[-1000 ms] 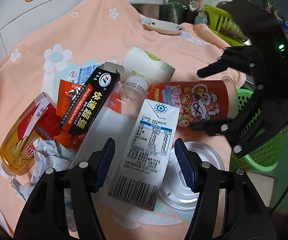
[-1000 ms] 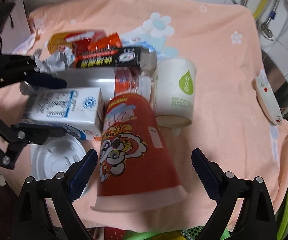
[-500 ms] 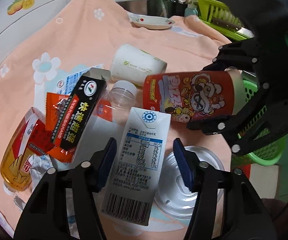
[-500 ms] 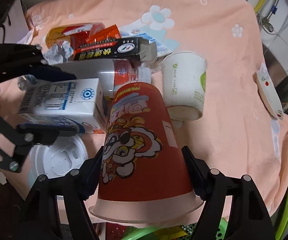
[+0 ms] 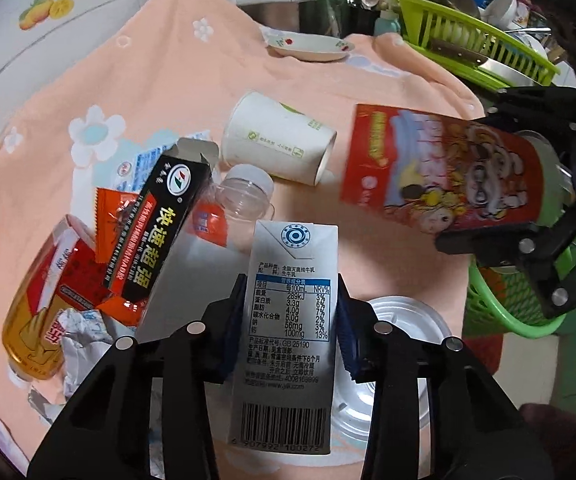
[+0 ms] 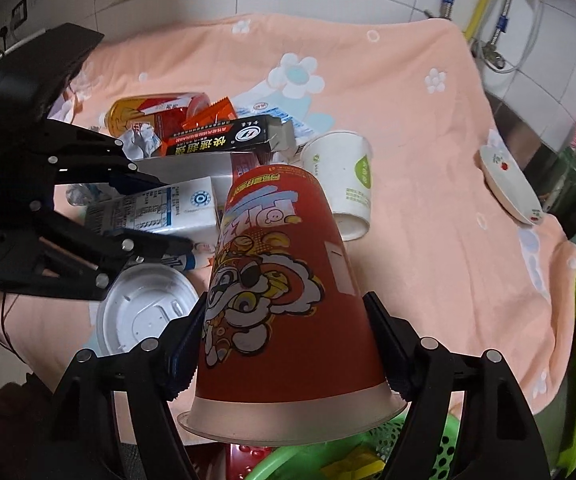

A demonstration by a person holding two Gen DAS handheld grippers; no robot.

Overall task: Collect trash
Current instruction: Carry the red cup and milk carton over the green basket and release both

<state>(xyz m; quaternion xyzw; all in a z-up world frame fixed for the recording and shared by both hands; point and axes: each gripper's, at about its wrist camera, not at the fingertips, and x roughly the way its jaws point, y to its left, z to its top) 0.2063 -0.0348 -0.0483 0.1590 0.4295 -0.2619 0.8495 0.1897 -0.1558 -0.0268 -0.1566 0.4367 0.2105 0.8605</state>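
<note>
My left gripper (image 5: pixel 290 320) is shut on a white milk carton (image 5: pixel 288 312), which also shows in the right wrist view (image 6: pixel 159 210). My right gripper (image 6: pixel 288 336) is shut on a big red paper cup (image 6: pixel 283 304) and holds it lifted above the peach cloth; the cup also shows in the left wrist view (image 5: pixel 444 176). A green trash basket (image 6: pixel 328 460) sits right below the cup, and also shows in the left wrist view (image 5: pixel 508 300).
On the cloth lie a white paper cup (image 5: pixel 279 144), a black box (image 5: pixel 159 232), a clear bottle (image 5: pixel 243 196), a yellow-red bottle (image 5: pixel 35 300), crumpled paper (image 5: pixel 79 332) and a plastic lid (image 5: pixel 392 344). A small dish (image 5: pixel 308 42) and a green dish rack (image 5: pixel 472 44) stand behind.
Both grippers closed: the left on the milk carton, the right on the red cup. The red cup rose off the cloth and drew back toward the basket.
</note>
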